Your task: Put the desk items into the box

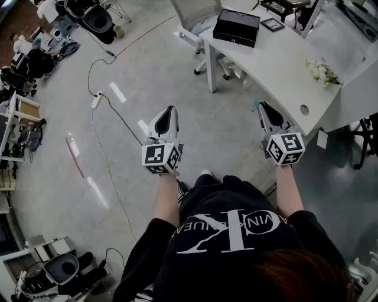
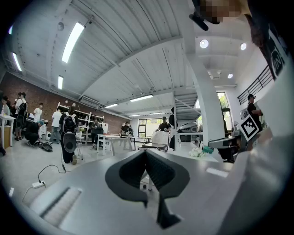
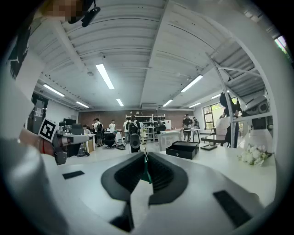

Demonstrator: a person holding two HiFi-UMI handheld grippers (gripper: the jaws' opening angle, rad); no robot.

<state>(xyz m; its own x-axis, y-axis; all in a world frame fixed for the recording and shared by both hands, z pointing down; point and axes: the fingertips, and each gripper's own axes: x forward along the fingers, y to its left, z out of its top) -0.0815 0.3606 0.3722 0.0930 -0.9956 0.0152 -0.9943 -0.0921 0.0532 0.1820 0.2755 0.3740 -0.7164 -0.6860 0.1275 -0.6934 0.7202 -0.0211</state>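
Jaws of the left gripper (image 1: 170, 110) sit pressed together and empty, while the right gripper (image 1: 260, 105) pinches a thin green flower stem (image 3: 146, 169), with the black rectangular box (image 1: 236, 26) on the white desk (image 1: 277, 66) at its twelve o'clock.

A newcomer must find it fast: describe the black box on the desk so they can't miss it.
Find the curved white desk at the head view's upper right. At its far end, beside the white chair, lies the black box. It is a flat, dark rectangle, far larger than the small framed thing beside it, and nothing like the white flowers nearer the person.
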